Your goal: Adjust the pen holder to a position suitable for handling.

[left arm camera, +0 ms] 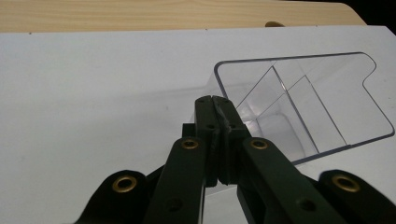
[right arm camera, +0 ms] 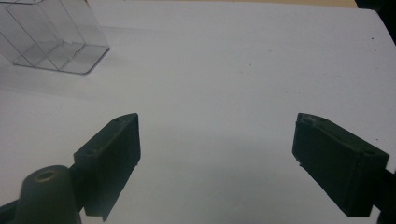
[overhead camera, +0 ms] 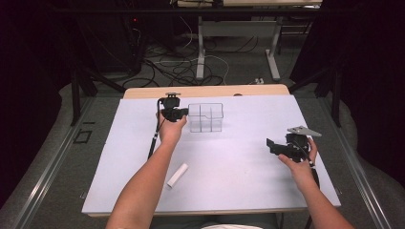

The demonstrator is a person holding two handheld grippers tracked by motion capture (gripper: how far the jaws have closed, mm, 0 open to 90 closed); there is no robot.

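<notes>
High view: I log a clear divided organiser (overhead camera: 206,117) standing upright toward the far edge of the table (overhead camera: 239,186), a little left of centre. My left hand-held gripper (overhead camera: 184,112) sits at the organiser's left wall, at rim height, jaws pointing right into it. My right hand-held gripper (overhead camera: 273,145) hovers well apart, near the right edge, jaws aimed left across the bare top. A white cylinder (overhead camera: 177,175) lies on its side toward the near edge, left of centre, long axis running near-left to far-right; it sits beside my left forearm, so I judge the left arm nearer to it than the right

Left gripper view: left hand-held gripper (left arm camera: 215,112), jaws pressed together with no gap; their tips meet at the clear organiser (left arm camera: 299,107) wall near its corner. I read this as pinching that wall, though the clear plastic between the tips is hard to make out. The compartments open away to the right of the jaws

Right gripper view: right hand-held gripper (right arm camera: 217,161), jaws spread wide, nothing between them, bare table beneath. The organiser (right arm camera: 51,37) lies ahead and off to the left of the jaws, well apart
</notes>
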